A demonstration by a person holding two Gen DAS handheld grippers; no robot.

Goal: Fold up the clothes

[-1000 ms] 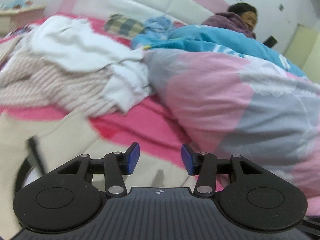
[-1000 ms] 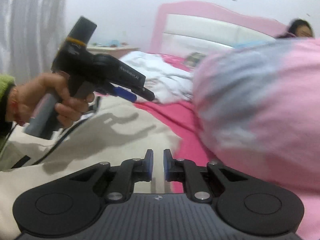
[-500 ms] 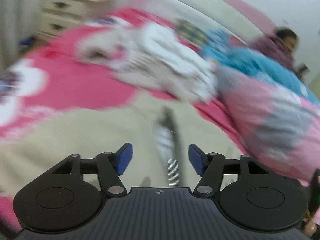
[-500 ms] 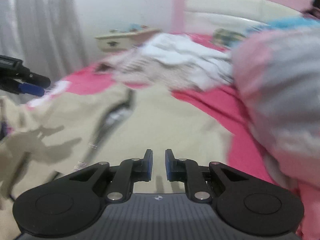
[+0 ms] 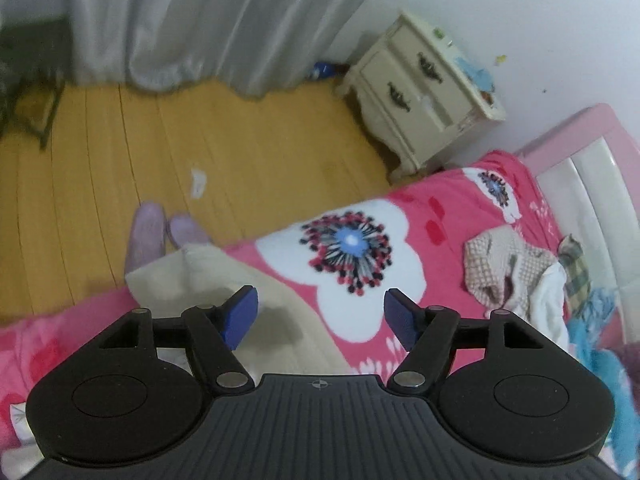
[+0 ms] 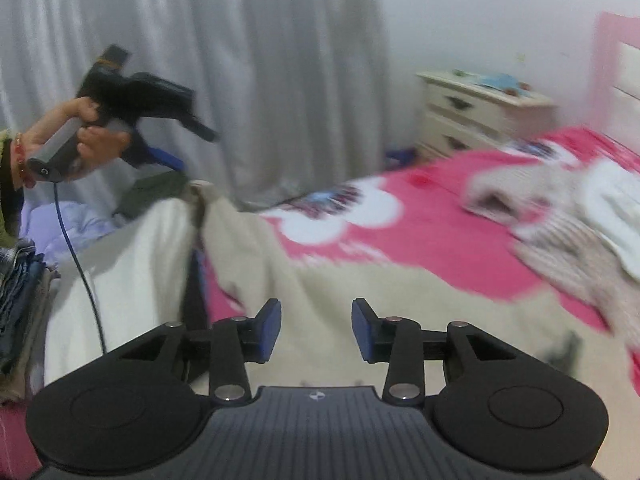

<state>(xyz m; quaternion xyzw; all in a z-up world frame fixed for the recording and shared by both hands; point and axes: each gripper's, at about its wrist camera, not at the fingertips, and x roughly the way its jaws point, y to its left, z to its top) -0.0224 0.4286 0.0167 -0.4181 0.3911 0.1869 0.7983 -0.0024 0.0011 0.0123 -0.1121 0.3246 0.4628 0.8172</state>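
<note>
A beige garment lies spread on the pink flowered bed sheet; its corner shows in the left wrist view near the bed edge. My left gripper is open and empty above that corner. In the right wrist view the left gripper is raised high at the left in a hand. My right gripper is open and empty just above the garment. A heap of striped and white clothes lies at the right, also in the left wrist view.
A cream nightstand stands by the pink headboard. Grey curtains hang behind. Wooden floor with two slippered feet borders the bed. A stack of folded clothes sits at the left.
Both views have swung left, from the duvet and pile toward the bed edge, floor and curtains. My right gripper has opened. My left gripper has opened wider.
</note>
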